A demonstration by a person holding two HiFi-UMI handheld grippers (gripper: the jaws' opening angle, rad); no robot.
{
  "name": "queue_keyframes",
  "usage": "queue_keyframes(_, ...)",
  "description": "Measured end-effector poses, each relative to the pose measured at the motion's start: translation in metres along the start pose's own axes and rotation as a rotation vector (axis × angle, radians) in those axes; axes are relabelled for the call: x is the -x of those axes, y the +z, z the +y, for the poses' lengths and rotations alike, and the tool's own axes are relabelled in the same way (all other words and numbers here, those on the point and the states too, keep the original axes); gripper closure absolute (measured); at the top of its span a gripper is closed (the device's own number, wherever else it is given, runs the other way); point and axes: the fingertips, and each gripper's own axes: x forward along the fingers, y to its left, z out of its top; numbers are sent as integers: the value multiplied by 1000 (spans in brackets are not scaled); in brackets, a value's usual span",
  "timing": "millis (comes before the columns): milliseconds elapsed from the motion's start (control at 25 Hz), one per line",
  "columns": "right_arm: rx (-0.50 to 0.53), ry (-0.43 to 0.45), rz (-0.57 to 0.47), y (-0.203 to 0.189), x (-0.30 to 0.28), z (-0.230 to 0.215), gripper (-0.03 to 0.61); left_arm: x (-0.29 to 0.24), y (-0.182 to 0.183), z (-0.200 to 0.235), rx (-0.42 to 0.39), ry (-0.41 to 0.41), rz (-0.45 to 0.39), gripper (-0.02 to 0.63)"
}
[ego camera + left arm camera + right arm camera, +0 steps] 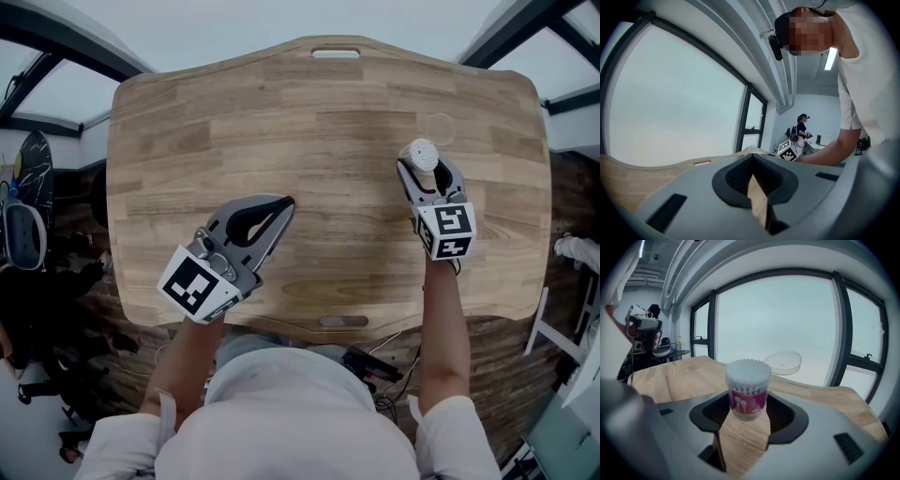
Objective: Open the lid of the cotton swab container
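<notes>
- The right gripper (427,171) is open, and the cotton swab container (747,389) stands upright between its jaws, not squeezed.
- The left gripper (281,205) is closed, empty and farther away.

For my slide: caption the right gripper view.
Open right gripper frames the swab container; clear lid lies beyond.

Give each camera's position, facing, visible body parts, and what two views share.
Head view: on the head, facing steeply down at the table; both forearms, left gripper and right gripper show.
Left gripper view: on the left gripper, facing along its shut jaws across the table toward windows; torso and right arm show.
Right gripper view: on the right gripper, facing along its open jaws at the swab container between them; mainly its jaws show.
Shared: head and right gripper views both show container and clear lid.
</notes>
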Motion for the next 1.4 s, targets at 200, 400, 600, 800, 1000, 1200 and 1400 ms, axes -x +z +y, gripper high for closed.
queue_keyframes(200, -23, -39, 29, -23, -23, -10, 327, 0, -9, 0, 8, 7, 8, 601)
queue_keyframes(400, -77, -64, 67, -46, -39, -23, 327, -1, -14, 0, 6, 12, 20, 601)
queue_keyframes(600, -76, -104, 95, -60, -49, -33, 327, 1, -17, 0, 6, 16, 27, 601)
queue_keyframes(800, -73, -120, 123, -73, -55, -37, 327, 0, -17, -1, 5, 14, 31, 601)
queue_keyframes(1000, -55, -111, 160, -79, -57, -36, 327, 1, -19, 0, 5, 14, 34, 601)
queue_keyframes(1200, -63, -96, 185, -82, -59, -37, 327, 1, -17, -2, 1, 11, 33, 601)
queue_keyframes(1400, -55, -67, 213, -83, -60, -35, 323, 5, -13, -3, -11, 16, 32, 601)
